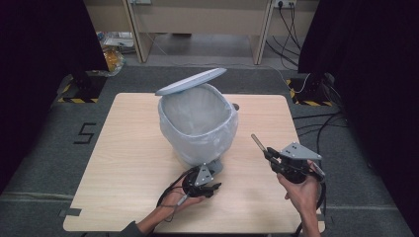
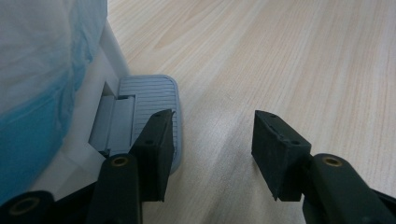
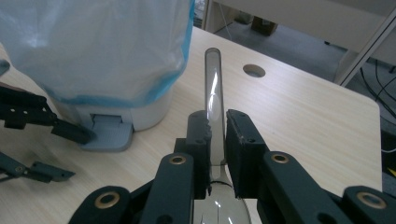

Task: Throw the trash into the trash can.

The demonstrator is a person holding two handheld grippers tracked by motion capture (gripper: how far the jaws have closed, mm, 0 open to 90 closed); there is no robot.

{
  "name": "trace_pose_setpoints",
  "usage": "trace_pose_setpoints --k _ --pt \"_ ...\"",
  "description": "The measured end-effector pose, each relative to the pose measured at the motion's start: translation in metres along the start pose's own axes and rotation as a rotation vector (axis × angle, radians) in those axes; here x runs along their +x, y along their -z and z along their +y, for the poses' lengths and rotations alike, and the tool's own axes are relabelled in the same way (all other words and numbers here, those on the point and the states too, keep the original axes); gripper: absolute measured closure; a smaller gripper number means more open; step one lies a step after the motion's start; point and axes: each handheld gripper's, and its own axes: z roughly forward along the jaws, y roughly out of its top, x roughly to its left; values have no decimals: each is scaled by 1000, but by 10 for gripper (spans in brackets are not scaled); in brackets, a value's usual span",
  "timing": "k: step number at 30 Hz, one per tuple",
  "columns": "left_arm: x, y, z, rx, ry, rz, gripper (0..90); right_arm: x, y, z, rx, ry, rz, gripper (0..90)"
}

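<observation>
Left gripper (image 1: 211,187), jaws spread, presses grey ribbed pedal (image 2: 152,100) of bag-lined pedal bin (image 1: 197,126), lid (image 1: 191,81) raised; right gripper (image 1: 269,154) pinches clear plastic spoon (image 3: 214,88), not yet dropped in.

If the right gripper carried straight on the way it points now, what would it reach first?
Probably the bag-lined pale grey pedal bin: the right gripper, shut on a clear plastic spoon, aims up-left toward its side, though depth is unclear.
</observation>
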Motion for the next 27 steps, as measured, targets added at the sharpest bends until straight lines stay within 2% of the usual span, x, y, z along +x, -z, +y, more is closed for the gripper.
trace_pose_setpoints --k 13,21,27 --pt "0 0 0 0 1 0 483 1 10 34 -43 38 -1 796" --pt "0 0 0 -1 0 0 483 5 11 65 -86 75 3 796" --pt "0 0 0 -1 1 -3 483 13 7 90 -105 106 30 796"
